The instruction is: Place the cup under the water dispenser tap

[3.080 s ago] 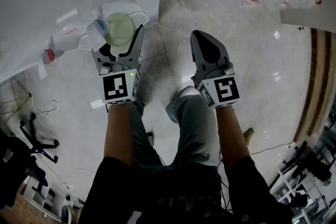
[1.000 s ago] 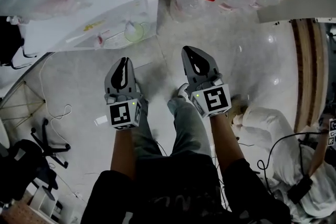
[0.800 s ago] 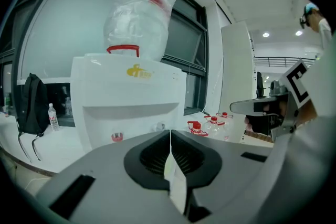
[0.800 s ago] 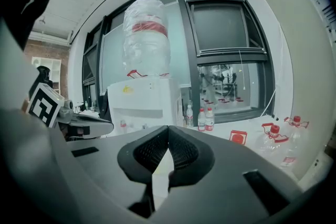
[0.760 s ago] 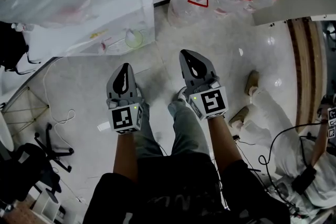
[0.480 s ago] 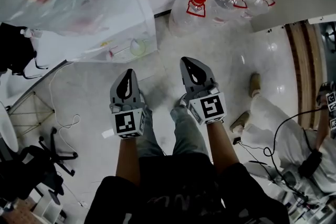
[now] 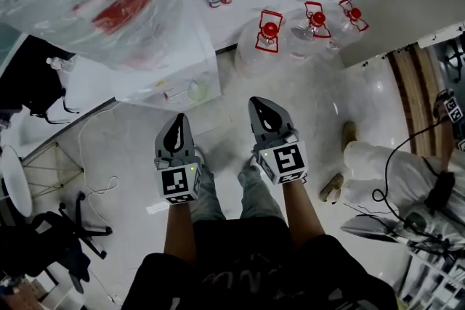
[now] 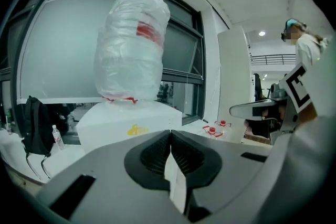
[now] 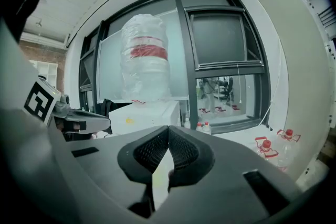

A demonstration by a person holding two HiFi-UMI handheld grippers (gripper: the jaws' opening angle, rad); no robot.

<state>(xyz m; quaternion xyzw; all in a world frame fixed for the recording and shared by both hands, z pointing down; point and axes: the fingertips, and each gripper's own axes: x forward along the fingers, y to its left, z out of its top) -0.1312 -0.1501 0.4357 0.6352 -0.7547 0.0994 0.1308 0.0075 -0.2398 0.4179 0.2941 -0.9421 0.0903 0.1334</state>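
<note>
Cup (image 7: 196,89) sits in the water dispenser's (image 7: 138,80) front recess, apparently under the tap, so placing looks done. Left tongs (image 7: 177,121) and right tongs (image 7: 262,104) are both closed and empty, well apart from it. Nothing further seems needed.

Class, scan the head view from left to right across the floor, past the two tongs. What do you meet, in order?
Black office chair → left tongs → right tongs → person in white clothing.
</note>
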